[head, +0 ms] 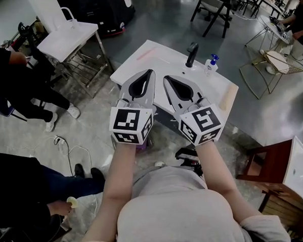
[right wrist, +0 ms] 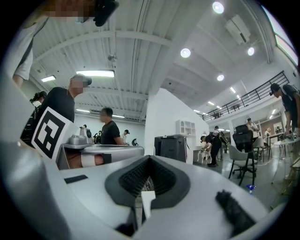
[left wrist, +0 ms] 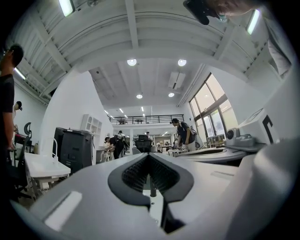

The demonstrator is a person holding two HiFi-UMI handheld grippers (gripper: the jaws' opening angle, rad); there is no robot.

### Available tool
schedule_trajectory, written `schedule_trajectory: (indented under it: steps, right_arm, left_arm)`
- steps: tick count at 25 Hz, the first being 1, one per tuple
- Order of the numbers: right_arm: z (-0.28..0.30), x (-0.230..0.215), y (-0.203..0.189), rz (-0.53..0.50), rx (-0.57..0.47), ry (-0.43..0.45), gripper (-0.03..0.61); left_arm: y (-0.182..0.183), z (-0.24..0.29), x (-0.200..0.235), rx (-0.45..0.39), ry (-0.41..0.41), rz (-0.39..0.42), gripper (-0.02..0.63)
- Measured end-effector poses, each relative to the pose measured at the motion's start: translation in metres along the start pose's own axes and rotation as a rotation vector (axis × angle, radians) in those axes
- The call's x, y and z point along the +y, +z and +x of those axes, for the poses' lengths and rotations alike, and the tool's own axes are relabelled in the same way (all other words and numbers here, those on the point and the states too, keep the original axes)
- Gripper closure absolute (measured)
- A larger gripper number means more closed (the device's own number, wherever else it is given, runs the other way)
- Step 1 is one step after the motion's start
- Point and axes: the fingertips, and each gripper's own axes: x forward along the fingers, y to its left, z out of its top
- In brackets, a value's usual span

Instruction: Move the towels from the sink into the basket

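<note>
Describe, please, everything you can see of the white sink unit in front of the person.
The sink unit is a white, smooth slab seen from above. A black tap stands near its far edge, with a clear bottle with a blue pump beside that. A pink streak marks its left part. The left gripper and right gripper, held above it, hide its middle, so no basin shows.

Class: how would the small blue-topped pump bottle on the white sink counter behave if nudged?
The small blue-topped pump bottle stands tall and narrow, so it would probably tip easily. It looks like light plastic, likely sliding on the smooth white sink counter.
</note>
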Motion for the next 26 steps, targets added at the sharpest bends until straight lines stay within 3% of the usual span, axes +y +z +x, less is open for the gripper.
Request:
schedule_trajectory:
  steps: [26]
  right_arm:
    - [-0.002,-0.012,0.026,-0.047,-0.054,-0.064,0.561]
  left_arm:
    - [0.019,0.011,-0.011,-0.04,-0.002,0.039,0.607]
